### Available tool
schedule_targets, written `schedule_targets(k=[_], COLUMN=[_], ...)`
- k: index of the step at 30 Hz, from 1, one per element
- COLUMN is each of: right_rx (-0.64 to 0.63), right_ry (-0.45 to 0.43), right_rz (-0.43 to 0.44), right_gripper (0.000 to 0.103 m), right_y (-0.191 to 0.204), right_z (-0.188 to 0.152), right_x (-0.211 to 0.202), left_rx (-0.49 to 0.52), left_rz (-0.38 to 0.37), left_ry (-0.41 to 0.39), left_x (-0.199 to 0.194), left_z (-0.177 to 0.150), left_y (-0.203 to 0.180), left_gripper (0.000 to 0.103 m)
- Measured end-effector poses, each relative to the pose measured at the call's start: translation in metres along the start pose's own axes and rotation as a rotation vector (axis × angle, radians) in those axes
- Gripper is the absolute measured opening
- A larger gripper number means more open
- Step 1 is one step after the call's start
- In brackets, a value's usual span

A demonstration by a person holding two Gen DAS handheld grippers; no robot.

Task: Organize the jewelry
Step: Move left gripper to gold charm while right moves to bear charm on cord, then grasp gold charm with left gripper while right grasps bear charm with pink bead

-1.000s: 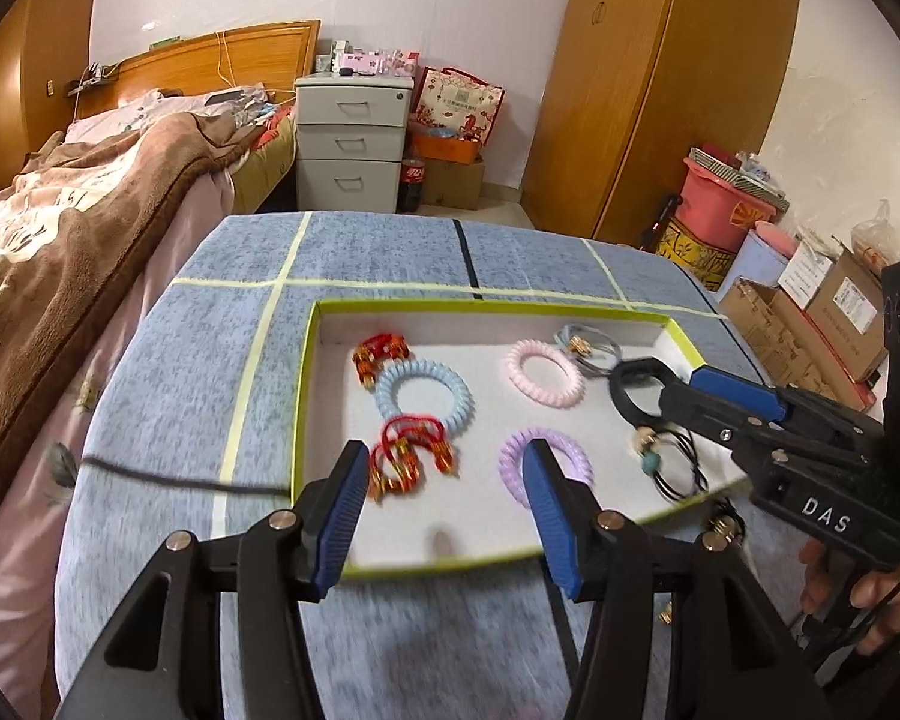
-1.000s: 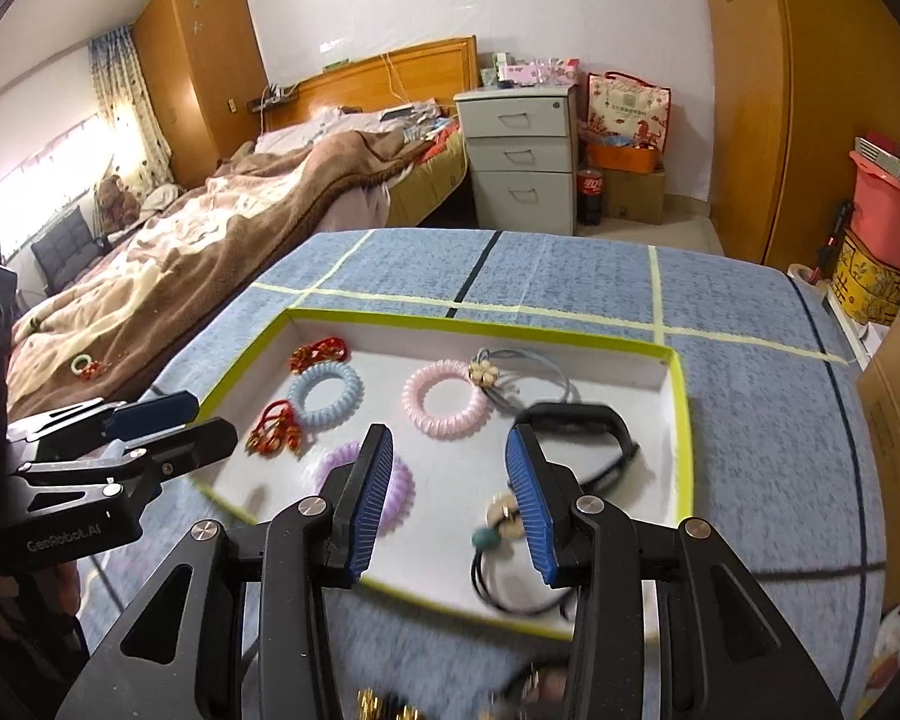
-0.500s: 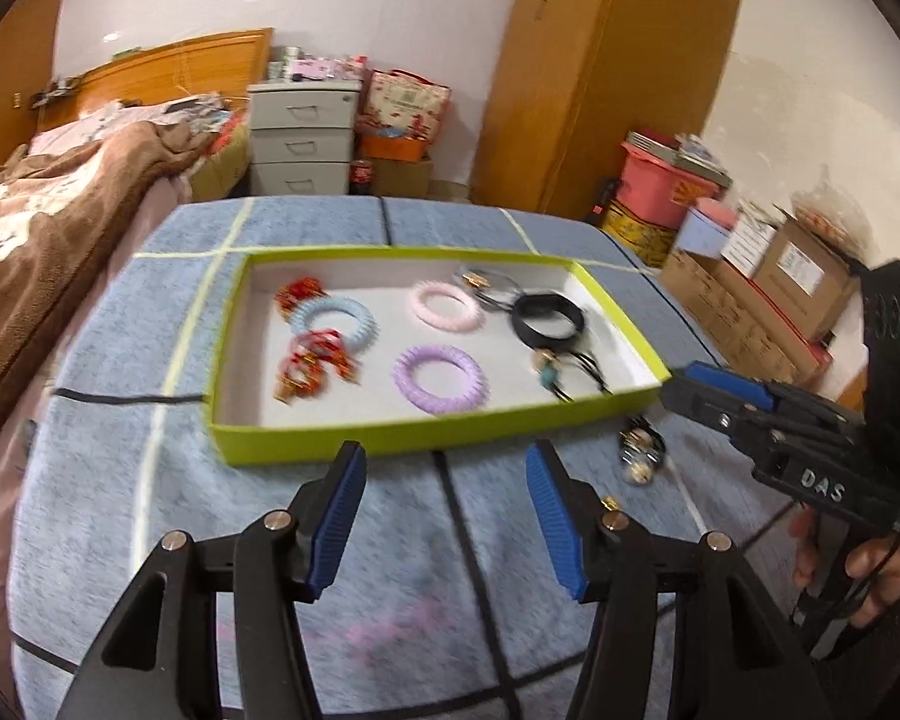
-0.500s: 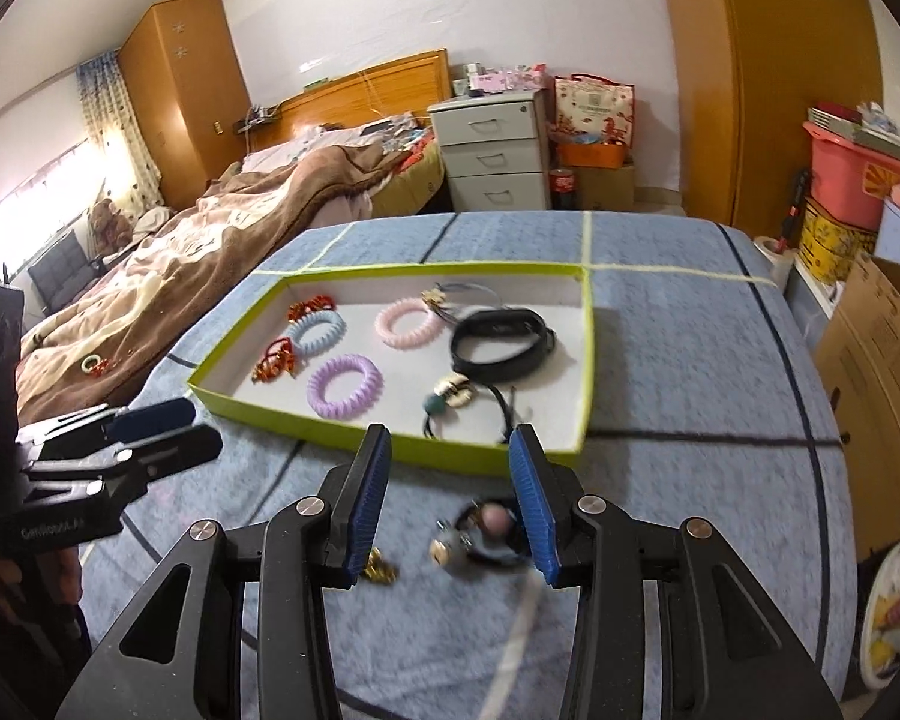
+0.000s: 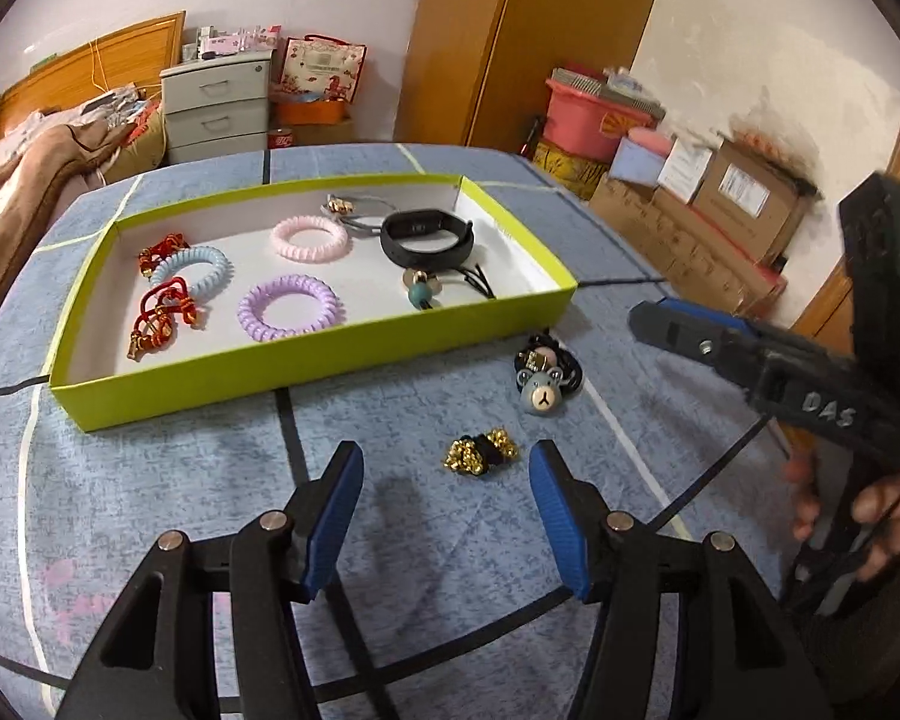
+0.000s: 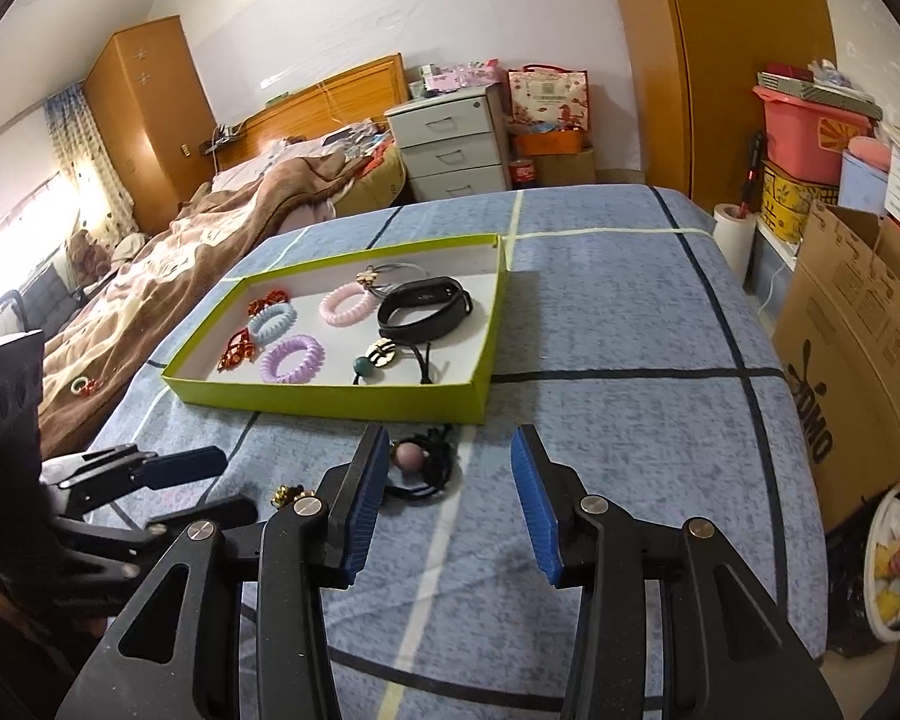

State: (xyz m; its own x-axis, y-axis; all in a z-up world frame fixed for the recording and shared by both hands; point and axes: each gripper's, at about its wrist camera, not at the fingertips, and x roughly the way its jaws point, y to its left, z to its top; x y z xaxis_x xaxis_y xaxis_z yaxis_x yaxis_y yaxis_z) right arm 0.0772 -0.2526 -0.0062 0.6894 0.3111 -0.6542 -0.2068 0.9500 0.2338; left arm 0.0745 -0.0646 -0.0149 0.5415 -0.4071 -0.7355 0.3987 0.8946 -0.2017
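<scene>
A lime-green tray (image 5: 306, 360) (image 6: 330, 399) on the blue cloth holds coil hair ties, red ties and a black band (image 5: 426, 237). In front of it lie a bear-charm hair tie (image 5: 540, 387) and a gold-bead tie (image 5: 480, 453); the right wrist view shows a pink-bead black tie (image 6: 417, 465) and the gold one (image 6: 288, 495). My left gripper (image 5: 444, 519) is open and empty, just short of the gold tie. My right gripper (image 6: 444, 495) is open and empty, near the pink-bead tie; it also shows in the left wrist view (image 5: 744, 354).
A bed with a brown blanket (image 6: 168, 276) lies left of the table. A grey drawer unit (image 5: 216, 105), a wooden wardrobe (image 5: 522, 42) and cardboard boxes (image 6: 858, 324) stand around. A black cable (image 5: 708, 483) crosses the cloth at the right.
Both grippers have pulled back from over the tray to the near side of the table. The loose ties in front of the tray have come into view.
</scene>
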Motion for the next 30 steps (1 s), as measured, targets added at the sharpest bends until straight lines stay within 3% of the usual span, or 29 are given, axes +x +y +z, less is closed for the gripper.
schedule_targets(k=[9,13,24,25,27,30], right_rx=[0.013,0.021,0.012,0.013,0.011,0.005], right_ry=[-0.001,0.001,0.014,0.017,0.020,0.025], right_rz=[0.009,0.009,0.002,-0.001,-0.004,-0.008], right_gripper=[0.044,0.044,0.044,0.044,0.044,0.044], right_y=[-0.007,-0.008,-0.005,-0.005,-0.003,-0.001], right_z=[-0.005,-0.007,-0.009,-0.009,-0.009,-0.009], right_x=[-0.006,-0.006,-0.004,-0.003,-0.002,-0.001], left_rx=[0.053,0.078,0.110,0.113,0.104,0.087], left_rz=[-0.001,0.088,0.138,0.139,0.135,0.134], left_ry=[0.041,0.048,0.053,0.052,0.046,0.041], left_x=[0.015,0.023,0.030,0.031,0.029,0.027], left_z=[0.000,0.001,0.002,0.003,0.003,0.003], left_y=[-0.015,-0.018,-0.021,-0.022,-0.021,-0.016], left_gripper=[0.060,0.060,0.059,0.058,0.040,0.029])
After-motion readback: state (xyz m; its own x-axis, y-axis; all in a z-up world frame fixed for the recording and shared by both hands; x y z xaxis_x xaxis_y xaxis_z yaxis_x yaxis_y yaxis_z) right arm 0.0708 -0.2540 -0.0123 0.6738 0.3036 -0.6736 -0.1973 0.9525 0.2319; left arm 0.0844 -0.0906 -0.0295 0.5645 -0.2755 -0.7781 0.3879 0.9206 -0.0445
